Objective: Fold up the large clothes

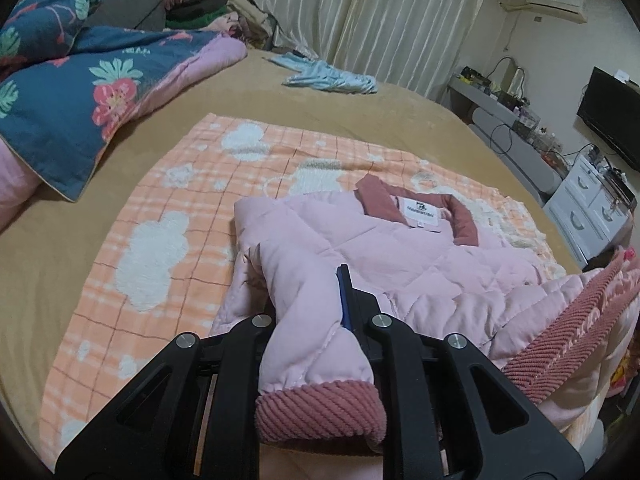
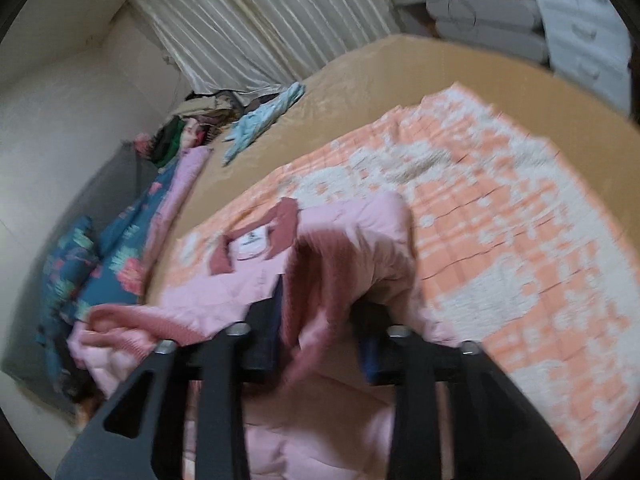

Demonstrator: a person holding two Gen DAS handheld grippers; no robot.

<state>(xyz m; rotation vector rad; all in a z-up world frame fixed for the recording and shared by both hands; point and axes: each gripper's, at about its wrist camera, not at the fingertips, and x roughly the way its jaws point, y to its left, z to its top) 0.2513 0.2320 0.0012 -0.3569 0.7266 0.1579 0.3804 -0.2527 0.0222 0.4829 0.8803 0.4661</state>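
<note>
**Both tongs grip the sleeves of a pink quilted jacket on the bed**

Nearest the left wrist camera, the left tongs [image 1: 312, 308] are clenched on a sleeve [image 1: 316, 344] of the pink jacket [image 1: 400, 256]. The puffy, stitched tube of the sleeve runs between the black fingers and ends in a thick, ribbed, dusty-rose cuff [image 1: 320, 412] that bulges toward the lens. A second ribbed cuff shows at the right edge of that view.

In the blurred right wrist view, the right tongs [image 2: 320, 320] grasp the other sleeve [image 2: 360, 248], whose ribbed rose cuff and padded pink cloth hang bunched between the fingers.

Beyond the tongs, the jacket's body lies flat with diamond quilting, its rose collar [image 1: 420, 208] spread open around a white label. It rests on a soft peach plaid blanket [image 1: 200, 208] with fuzzy white cloud-like patches, spread over the bed [image 1: 360, 108], which has a smooth tan cover.

Farther off, a dark blue floral quilt [image 1: 80, 88] with a pink lining is heaped at the left, and a crumpled pale blue garment [image 1: 332, 78] lies near the bed's far edge. Behind them hang pleated cream curtains [image 1: 380, 12]; a white drawer unit [image 1: 592, 208] stands to the right.
</note>
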